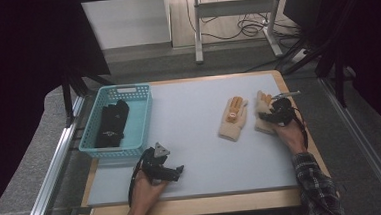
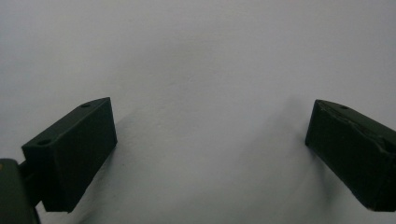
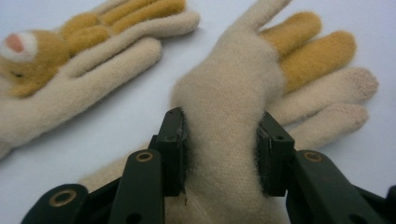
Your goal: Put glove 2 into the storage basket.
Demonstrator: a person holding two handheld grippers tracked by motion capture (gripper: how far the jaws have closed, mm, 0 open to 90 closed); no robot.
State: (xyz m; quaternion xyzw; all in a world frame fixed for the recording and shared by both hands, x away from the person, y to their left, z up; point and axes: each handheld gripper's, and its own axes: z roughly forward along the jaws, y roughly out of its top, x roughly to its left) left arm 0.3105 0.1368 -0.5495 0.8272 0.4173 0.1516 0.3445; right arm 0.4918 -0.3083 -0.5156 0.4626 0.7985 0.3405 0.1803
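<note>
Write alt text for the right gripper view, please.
The right tool pinches a fuzzy cream knitted glove with mustard-yellow fingers, bunching its palm between the two black jaws. A matching cream and mustard glove with a small animal face lies flat beside it on the pale grey table surface.

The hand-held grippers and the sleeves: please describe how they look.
Both are black. The left hand-held gripper has a grey three-cornered plate on top, blocky black jaws and a black cable by the wrist. The right hand-held gripper has brass-coloured pivot rings and a black cable. The right sleeve is dark plaid.
</note>
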